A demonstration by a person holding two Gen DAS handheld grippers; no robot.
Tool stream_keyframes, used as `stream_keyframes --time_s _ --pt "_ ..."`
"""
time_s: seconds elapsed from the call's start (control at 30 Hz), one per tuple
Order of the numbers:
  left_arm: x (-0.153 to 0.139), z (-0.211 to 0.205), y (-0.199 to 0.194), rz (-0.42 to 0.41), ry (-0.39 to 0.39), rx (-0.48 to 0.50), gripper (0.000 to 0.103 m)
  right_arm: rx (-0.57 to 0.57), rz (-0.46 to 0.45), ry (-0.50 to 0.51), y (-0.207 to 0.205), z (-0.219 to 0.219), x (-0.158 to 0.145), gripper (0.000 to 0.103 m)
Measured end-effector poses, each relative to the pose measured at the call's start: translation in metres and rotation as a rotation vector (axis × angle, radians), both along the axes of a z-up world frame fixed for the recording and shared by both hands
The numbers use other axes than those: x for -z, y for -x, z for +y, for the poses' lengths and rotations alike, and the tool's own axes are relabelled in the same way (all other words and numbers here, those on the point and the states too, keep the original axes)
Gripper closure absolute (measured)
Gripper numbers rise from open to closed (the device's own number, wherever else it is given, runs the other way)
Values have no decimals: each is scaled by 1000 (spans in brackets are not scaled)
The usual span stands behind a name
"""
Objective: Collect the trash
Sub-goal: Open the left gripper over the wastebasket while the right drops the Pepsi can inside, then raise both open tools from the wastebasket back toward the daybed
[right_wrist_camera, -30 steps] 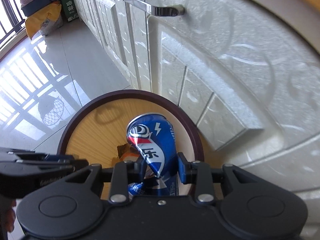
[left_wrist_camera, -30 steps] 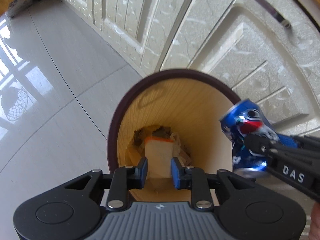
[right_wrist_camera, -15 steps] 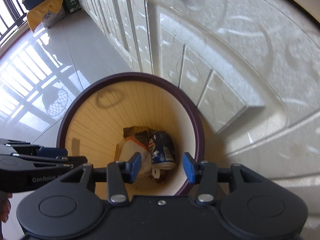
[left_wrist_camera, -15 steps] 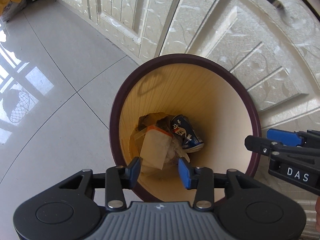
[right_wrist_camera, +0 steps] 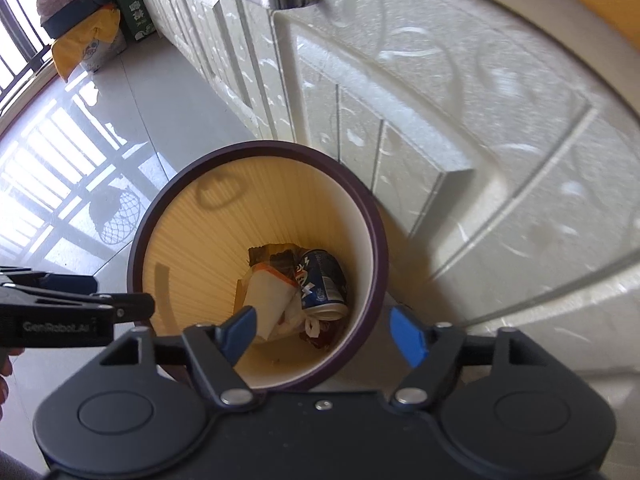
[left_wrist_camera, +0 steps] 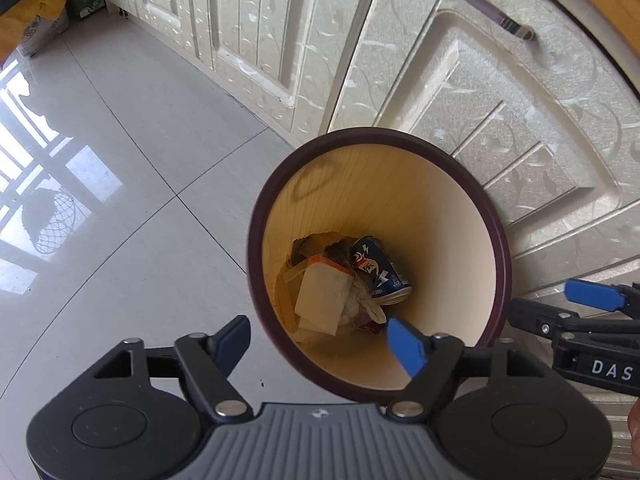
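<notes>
The bin (left_wrist_camera: pixel 496 240) mouth gapes unobstructed; cabinet doors (left_wrist_camera: pixel 500 128) crowd just behind, open floor (left_wrist_camera: pixel 132 216) alongside.

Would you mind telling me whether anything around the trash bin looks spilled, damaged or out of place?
Nothing stands out. The blue can lies dented on its side at the bottom of the bin, beside crumpled wrappers, where trash belongs. The floor near it shows no spill. Both grippers are open and empty.
</notes>
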State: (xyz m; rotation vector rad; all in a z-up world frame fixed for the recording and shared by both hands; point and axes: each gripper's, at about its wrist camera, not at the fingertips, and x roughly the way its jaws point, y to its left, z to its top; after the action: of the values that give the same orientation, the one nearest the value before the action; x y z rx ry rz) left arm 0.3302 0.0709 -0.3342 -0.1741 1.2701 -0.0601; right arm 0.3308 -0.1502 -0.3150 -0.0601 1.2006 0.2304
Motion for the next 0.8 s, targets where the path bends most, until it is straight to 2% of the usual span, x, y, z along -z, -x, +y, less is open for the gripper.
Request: stream_keyframes --time_s 0.1,0.17,0.27,0.33,0.6,0.8 --pt "-7 2 7 -9 -17 -6 17 25 -10 9 6 -6 -6 11" --pt "-13 4 13 -16 -16 -13 8 39 -15 12 10 -10 -9 7" --pt "-20 6 22 -32 -29 -20 2 49 -26 21 19 -16 -15 3" --pt "-24 7 27 -38 -43 -22 0 51 -29 25 25 -19 -18 0" --pt "-41 6 49 -58 -66 -17 0 53 -59 45 46 -23 -35 0" --pt "-61 6 65 -98 -55 -19 0 64 -91 34 60 -24 -54 0"
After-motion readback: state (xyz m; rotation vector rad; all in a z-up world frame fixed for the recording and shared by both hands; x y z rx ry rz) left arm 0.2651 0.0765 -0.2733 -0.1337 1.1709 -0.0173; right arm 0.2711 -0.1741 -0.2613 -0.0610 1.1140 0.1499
